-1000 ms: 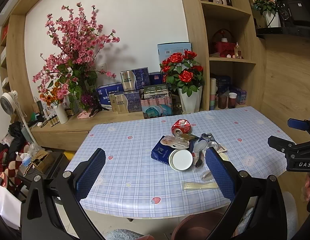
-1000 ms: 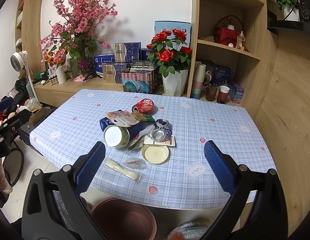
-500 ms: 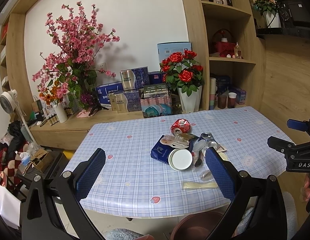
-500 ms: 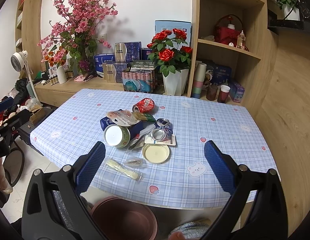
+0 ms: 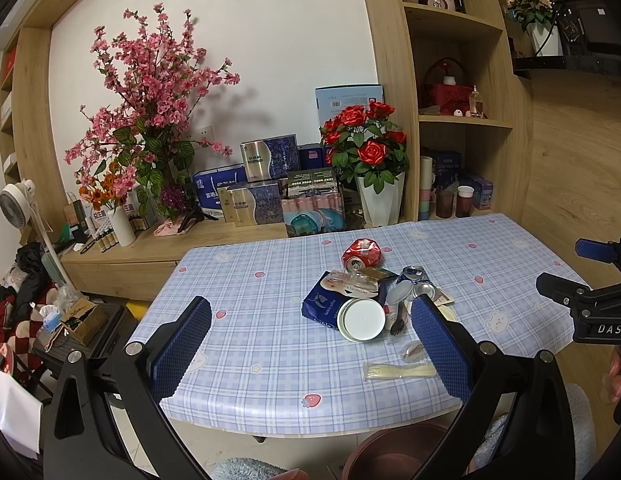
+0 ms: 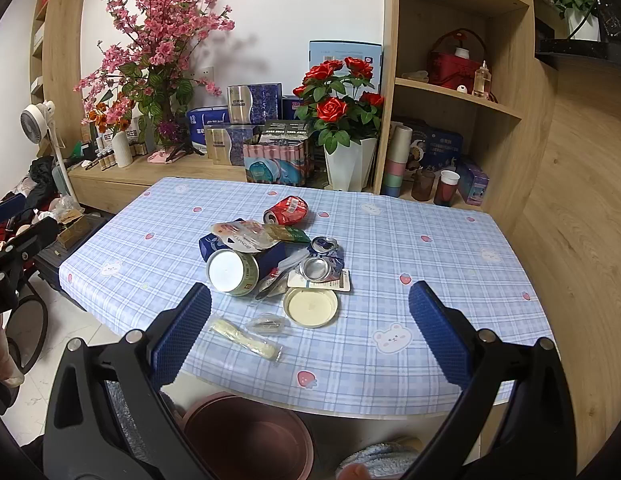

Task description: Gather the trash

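A heap of trash lies on the checked tablecloth (image 6: 410, 248): a crushed red can (image 6: 287, 209) (image 5: 361, 253), a green tin on its side (image 6: 231, 272) (image 5: 361, 320), a blue pouch (image 5: 322, 304), a crushed silver-blue can (image 6: 324, 266), a round cream lid (image 6: 310, 307), a wrapped fork (image 6: 246, 338) (image 5: 398, 370). A brown bin (image 6: 248, 436) (image 5: 394, 454) stands on the floor under the table's near edge. My left gripper (image 5: 310, 336) hangs open before the near edge, empty. My right gripper (image 6: 310, 324) is open too, above the lid and wrapped fork, holding nothing.
A wooden sideboard (image 5: 158, 248) behind the table carries pink blossoms (image 5: 150, 92), boxes and a white vase of red roses (image 6: 342, 120). Shelves (image 6: 462, 96) rise at the right. Clutter and a fan (image 5: 22, 200) fill the floor at left. A fluffy mat (image 6: 384, 460) lies beside the bin.
Both grippers stay open and almost still; the views shift only slightly. Nothing on the table has moved.
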`<state>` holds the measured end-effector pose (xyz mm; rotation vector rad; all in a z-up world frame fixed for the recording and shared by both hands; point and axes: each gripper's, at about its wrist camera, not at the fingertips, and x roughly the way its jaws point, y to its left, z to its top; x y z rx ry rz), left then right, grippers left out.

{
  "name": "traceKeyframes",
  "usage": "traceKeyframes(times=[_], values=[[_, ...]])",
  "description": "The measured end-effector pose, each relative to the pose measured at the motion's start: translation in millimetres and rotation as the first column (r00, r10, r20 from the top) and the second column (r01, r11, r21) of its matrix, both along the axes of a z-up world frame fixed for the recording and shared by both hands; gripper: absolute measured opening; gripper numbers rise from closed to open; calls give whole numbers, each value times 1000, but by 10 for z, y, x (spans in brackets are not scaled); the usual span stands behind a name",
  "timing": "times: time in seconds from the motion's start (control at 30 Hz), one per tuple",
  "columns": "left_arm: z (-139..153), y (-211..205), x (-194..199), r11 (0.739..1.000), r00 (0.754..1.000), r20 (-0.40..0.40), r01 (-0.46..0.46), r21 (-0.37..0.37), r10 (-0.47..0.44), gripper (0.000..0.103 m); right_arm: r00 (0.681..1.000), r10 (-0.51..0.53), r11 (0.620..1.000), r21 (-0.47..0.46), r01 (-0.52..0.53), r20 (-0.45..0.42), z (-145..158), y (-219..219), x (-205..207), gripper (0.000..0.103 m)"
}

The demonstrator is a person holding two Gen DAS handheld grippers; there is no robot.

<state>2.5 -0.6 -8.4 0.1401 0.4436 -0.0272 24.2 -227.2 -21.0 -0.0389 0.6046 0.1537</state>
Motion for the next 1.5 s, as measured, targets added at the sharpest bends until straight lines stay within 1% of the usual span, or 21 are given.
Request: traceKeyframes(times=[0.83,0.97,1.07,1.17,1.3,1.37,1.5], values=[[49,43,3,1000,1000,4,-6,-1,6,98,1000,0,1000,-1,0,-3,-9,2,5,97],[62,47,-24,1000,999,35,-17,11,16,98,1000,1,1000,-2,-1,-6,-34,-11,7,97],[49,38,-25,1000,999,46,1,20,-2,98,1000,-4,1000,-6,4,-10,-82,-37,15,97],[0,43,12,1000,999,41,8,23,-9,98,1000,-7,1000,0,7,-15,-134,-71,34,97],[-122,67,89,1000,1000,8,22,-15,-22,98,999,-14,1000,22,15,-38,-234,-65,81,98],[-200,74,132,999,999,-13,33,-30,-33,98,999,-16,999,36,17,-47,-319,-93,105,98],[-445,62,243,998,997,-65,51,-28,-53,98,998,-23,998,59,27,-55,-502,-125,153,98]])
